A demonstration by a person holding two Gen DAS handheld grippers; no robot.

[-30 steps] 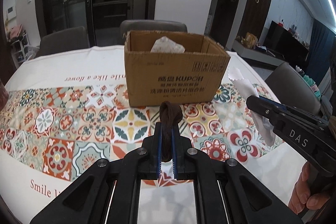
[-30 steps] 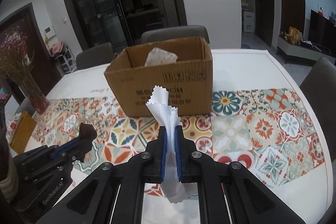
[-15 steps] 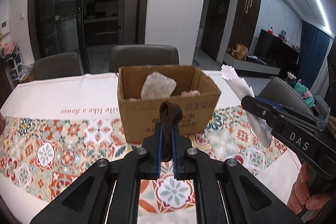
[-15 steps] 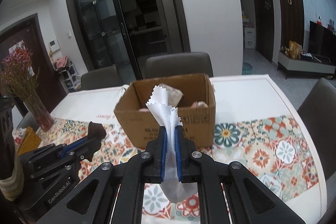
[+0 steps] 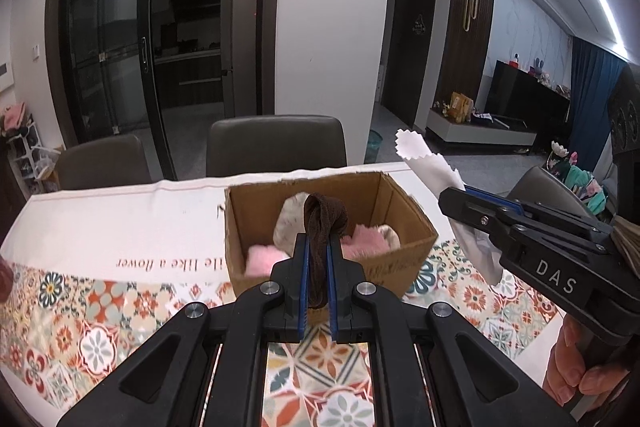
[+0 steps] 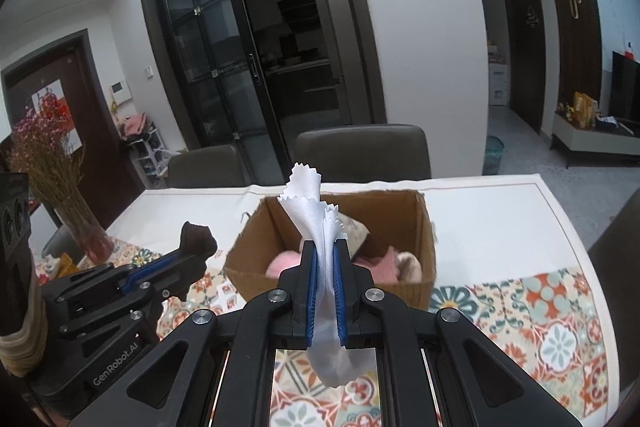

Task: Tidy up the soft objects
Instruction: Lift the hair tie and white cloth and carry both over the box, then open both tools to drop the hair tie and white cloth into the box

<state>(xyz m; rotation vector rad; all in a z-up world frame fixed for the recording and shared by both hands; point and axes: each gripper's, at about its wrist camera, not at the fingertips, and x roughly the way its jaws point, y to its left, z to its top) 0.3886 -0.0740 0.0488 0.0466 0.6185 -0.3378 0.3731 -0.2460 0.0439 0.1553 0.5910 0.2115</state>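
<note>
Left tongs (image 5: 319, 269) pinch a brown cloth (image 5: 322, 223); right tongs (image 6: 325, 275) pinch a white cloth (image 6: 310, 211). Both hang above the desk (image 6: 500, 223), just before the open box (image 6: 424, 227), which holds pink (image 5: 360, 241) and beige (image 5: 290, 217) soft things.

Black tool (image 5: 319, 259), blue pads, silver screws

soft items (image 5: 362, 243) in box (image 5: 404, 255) on table (image 5: 120, 223), perhaps two chairs (image 5: 276, 147) behind
</note>
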